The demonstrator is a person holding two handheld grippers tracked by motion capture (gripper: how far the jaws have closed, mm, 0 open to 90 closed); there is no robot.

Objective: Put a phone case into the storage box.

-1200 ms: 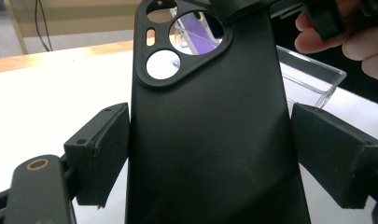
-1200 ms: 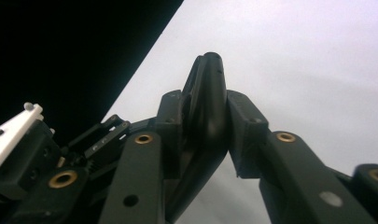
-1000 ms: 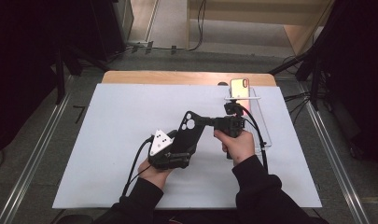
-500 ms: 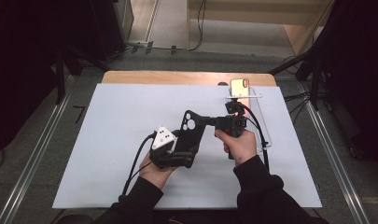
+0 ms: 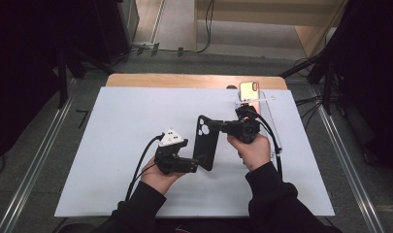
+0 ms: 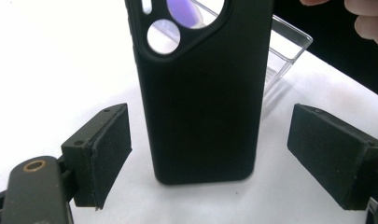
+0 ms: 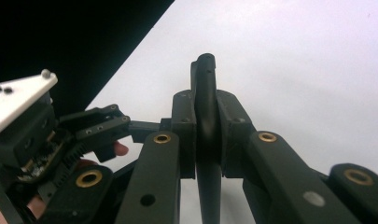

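At the near edge of the counter [image 5: 111, 194], a person's dark sleeves come in and each hand holds a gripper. The left gripper [image 5: 191, 164] sits a little left of the counter's middle, topped by a grey three-cornered plate [image 5: 171, 138], with a black cable [image 5: 140, 160] looping back toward the near edge. Its jaws stand wide apart, one on either side of the lower end of a black phone case [image 6: 200, 93] without touching it; in the left gripper view the case hangs upright between the two pads, its camera cut-out at the top.

The right gripper [image 5: 218, 127], just right of the middle, reaches leftward, and its jaws are closed tight on the case's upper part; the right gripper view shows both pads pressed against the thin edge of the case [image 7: 206, 126]. The case is lifted off the counter, tilted, between the two grippers.

Farther off, near the far right corner of the counter, a phone [image 5: 248, 91] with a bright screen leans in a clear plastic stand [image 5: 269, 116].
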